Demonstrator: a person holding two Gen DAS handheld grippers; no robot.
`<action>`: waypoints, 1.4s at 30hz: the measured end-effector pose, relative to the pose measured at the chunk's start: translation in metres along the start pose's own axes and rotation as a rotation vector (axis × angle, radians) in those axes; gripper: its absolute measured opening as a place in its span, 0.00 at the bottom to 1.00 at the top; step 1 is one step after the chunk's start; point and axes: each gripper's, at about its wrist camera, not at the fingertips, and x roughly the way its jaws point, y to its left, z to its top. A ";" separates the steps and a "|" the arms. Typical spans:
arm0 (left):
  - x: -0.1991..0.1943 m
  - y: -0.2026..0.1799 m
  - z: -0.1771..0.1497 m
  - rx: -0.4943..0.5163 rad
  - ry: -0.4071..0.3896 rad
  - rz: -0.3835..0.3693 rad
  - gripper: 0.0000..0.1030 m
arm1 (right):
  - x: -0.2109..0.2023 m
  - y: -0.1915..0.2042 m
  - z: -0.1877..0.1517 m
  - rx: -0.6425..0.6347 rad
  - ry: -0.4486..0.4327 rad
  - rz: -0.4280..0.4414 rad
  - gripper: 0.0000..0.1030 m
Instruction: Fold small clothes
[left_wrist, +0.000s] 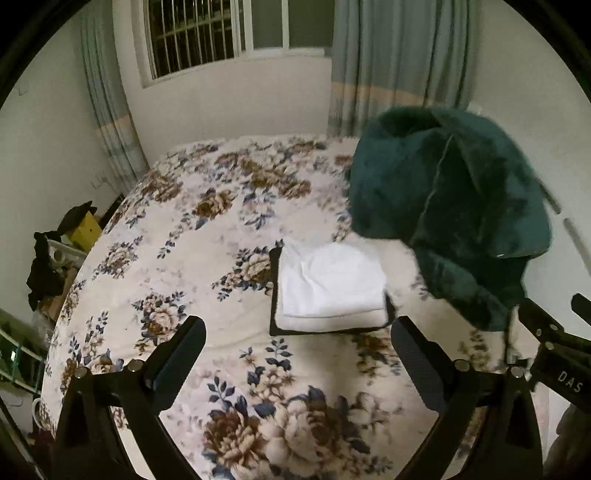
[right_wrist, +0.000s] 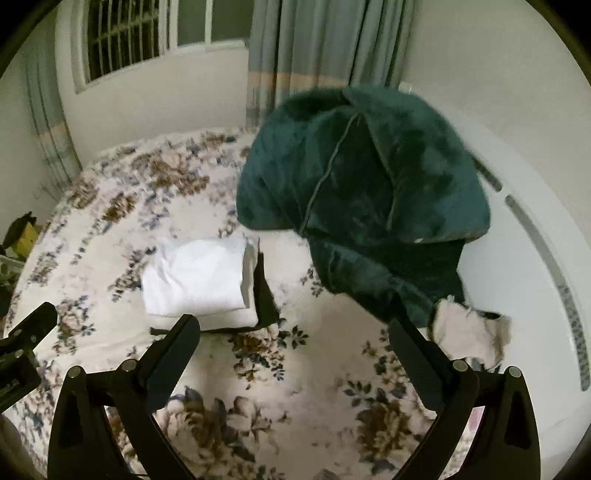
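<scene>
A white garment (left_wrist: 328, 284) lies folded on a dark one (left_wrist: 275, 295) on the bed (left_wrist: 184, 240); the green garment (right_wrist: 369, 199) remains unfolded. Both hand-held grippers, left (left_wrist: 297, 363) and right (right_wrist: 293, 363), are spread, empty.

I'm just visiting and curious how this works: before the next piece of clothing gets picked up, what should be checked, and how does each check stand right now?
1. Left gripper jaws wide apart and empty: ok.
2. Right gripper jaws wide apart and empty: ok.
3. White folded cloth lying flat on the black cloth under it: ok.
4. Green garment spread flat for folding: not ok, it is a bunched heap.
5. Bare stretch of flowered bedspread beside the stack: ok.
6. Small pale cloth beside the green heap, folded or not: cannot tell.
</scene>
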 end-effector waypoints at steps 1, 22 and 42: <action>-0.017 -0.001 -0.001 -0.003 -0.012 0.003 1.00 | -0.027 -0.003 -0.001 -0.008 -0.026 0.008 1.00; -0.207 0.002 -0.040 -0.028 -0.167 -0.007 1.00 | -0.271 -0.021 -0.043 -0.051 -0.225 0.090 1.00; -0.231 0.012 -0.052 -0.038 -0.207 0.024 1.00 | -0.305 -0.035 -0.050 -0.059 -0.231 0.113 1.00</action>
